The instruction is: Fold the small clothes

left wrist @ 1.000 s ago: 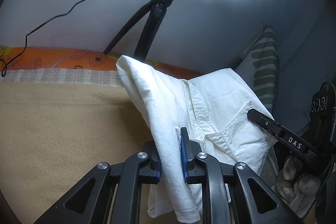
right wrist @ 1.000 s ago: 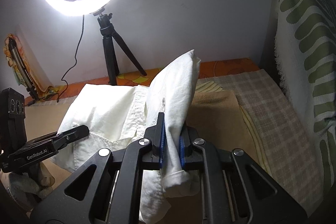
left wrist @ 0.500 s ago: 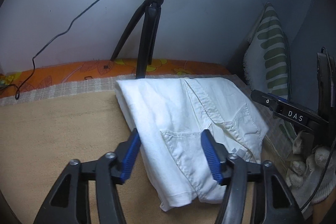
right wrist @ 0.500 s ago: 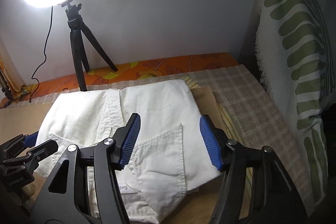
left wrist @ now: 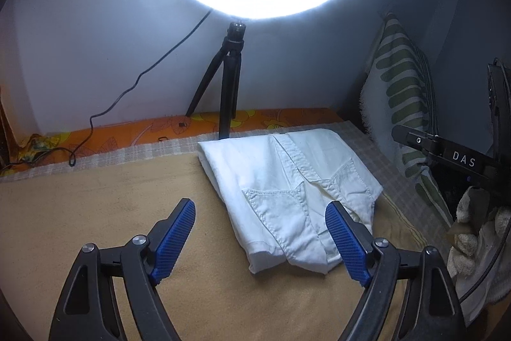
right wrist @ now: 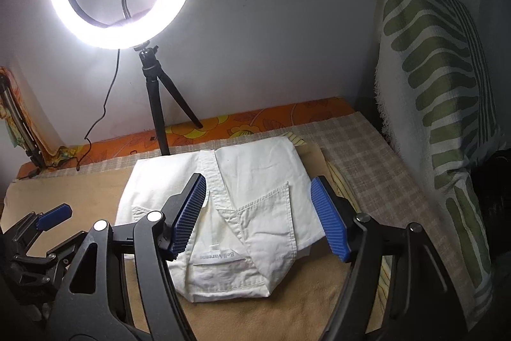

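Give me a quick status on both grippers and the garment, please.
Left gripper and right gripper opening, nothing between the pads. White garment folded, flat on the tan blanket. Nothing in the way.

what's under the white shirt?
The shirt lies on a tan blanket; its far right corner overlaps a checked cloth and a yellow-striped layer. Anything beneath the folds is hidden.

White woven cloth shirt (left wrist: pixel 287 181), fuzzy tan blanket (left wrist: pixel 95 213)

wall (left wrist: pixel 95 21): plain grey | ring light (left wrist: pixel 262 2) lit, on tripod (left wrist: pixel 228 91) | striped cushion (right wrist: pixel 440 85) rt | tan blanket (left wrist: pixel 80 213)
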Tool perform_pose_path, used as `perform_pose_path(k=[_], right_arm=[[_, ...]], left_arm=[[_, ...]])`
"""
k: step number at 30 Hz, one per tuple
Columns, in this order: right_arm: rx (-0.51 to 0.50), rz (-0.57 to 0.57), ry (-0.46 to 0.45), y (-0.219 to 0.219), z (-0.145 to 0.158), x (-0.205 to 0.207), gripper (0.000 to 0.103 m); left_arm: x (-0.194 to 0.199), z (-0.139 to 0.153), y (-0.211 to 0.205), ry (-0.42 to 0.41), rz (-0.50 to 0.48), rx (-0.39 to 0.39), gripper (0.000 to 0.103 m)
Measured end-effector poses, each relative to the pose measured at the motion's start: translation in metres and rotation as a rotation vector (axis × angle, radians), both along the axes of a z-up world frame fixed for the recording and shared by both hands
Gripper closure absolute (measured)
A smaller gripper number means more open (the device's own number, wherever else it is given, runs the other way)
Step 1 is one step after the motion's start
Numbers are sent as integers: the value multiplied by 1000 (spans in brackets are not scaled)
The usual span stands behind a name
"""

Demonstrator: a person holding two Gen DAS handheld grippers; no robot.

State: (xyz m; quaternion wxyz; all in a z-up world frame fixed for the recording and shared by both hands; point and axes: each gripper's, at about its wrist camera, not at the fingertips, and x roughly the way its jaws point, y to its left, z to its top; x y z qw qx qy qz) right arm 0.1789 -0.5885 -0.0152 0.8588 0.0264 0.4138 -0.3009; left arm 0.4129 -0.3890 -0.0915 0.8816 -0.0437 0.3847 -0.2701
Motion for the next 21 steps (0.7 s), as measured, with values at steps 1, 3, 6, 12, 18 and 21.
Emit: perform_pose_path(k=[1, 3, 6, 12, 18, 21], right_arm=[[-2, 1, -6, 5, 6, -2, 32], [-10, 6, -19, 18, 20, -8, 32], [-22, 15, -37, 37, 42, -16, 32], [-36, 29, -75, 88, 77, -38, 25], [-47, 50, -97, 144, 94, -67, 22], [-60, 49, -105, 167, 98, -83, 19]], left_arm=[[-5, 5, 4, -8, -1, -1, 17], [-17, 17, 13, -24, -1, -1, 17], [-36, 36, 29, -46, 5, -12, 16], [-78, 75, 62, -115, 5, -16, 12], [-127, 98, 91, -185, -5, 6, 5], [-151, 102, 106, -206, -6, 17, 3]])
